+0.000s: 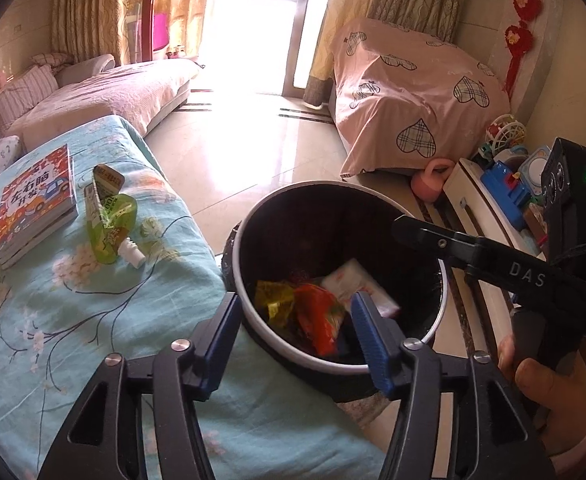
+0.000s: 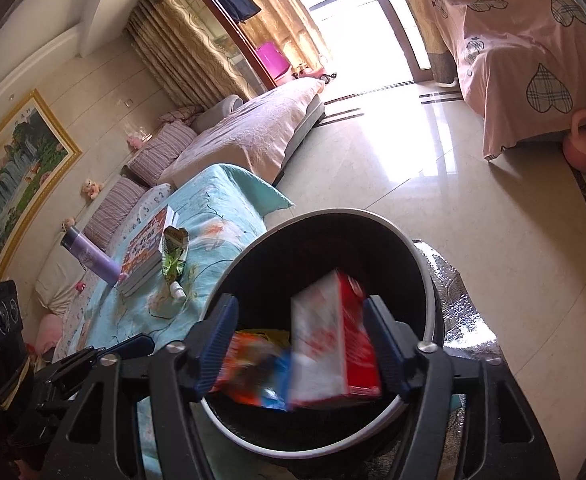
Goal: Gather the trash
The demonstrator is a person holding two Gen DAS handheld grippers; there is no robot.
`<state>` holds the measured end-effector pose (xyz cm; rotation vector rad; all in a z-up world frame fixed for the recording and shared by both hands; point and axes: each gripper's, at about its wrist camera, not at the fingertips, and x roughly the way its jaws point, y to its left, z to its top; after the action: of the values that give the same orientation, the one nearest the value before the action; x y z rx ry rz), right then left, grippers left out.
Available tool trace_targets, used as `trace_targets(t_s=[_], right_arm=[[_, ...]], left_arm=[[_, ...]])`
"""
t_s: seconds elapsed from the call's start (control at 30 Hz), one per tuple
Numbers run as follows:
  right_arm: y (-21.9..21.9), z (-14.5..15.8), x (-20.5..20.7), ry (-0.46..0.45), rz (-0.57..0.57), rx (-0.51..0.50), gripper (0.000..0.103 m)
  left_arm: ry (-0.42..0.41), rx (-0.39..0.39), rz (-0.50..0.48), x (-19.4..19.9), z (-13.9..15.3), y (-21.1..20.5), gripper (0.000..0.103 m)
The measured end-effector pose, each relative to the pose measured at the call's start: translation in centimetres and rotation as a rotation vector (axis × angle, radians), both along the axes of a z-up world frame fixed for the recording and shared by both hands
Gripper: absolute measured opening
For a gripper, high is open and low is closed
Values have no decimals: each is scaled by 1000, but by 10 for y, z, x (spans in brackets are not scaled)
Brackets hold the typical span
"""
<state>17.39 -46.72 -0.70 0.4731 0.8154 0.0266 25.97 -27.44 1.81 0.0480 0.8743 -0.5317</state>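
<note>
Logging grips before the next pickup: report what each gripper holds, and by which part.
Nothing held. Left gripper open over the bin; right gripper open, carton loose between its jaws.

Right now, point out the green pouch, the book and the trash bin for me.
green pouch (image 1: 111,226): left wrist view, on its crumpled green body.
book (image 1: 33,200): left wrist view, on its front cover.
trash bin (image 1: 443,280): left wrist view, on its white rim, right side.

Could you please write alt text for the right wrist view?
The right gripper stands open over a black trash bin, and a blurred red and white carton is dropping between its fingers. Behind, a green pouch and a book lie on a turquoise-covered table.
</note>
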Motion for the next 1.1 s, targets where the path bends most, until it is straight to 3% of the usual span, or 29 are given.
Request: trace_targets(t_s=[0.23,0.57,0.73,0.9,1.0,1.1], right_arm=[[15,10,-20,-37,-3,12,86],[76,24,-75,-115,57,42,97],[115,20,-106,-146,96,-6,98],[139,36,-120,-184,139,-70,98],[153,63,-140,-283,132,-156,103],[165,76,-163,-372,113,-249,103]], left_arm=[[-11,-48,60,-23,3,40,67],[-29,-140,210,-105,-3,131,74],[-27,-133,266,-143,-7,165,74],[-109,-137,304,-186,14,191,74],[-196,-133,329,-216,26,200,83],[-291,-95,363,-251,31,206,103]])
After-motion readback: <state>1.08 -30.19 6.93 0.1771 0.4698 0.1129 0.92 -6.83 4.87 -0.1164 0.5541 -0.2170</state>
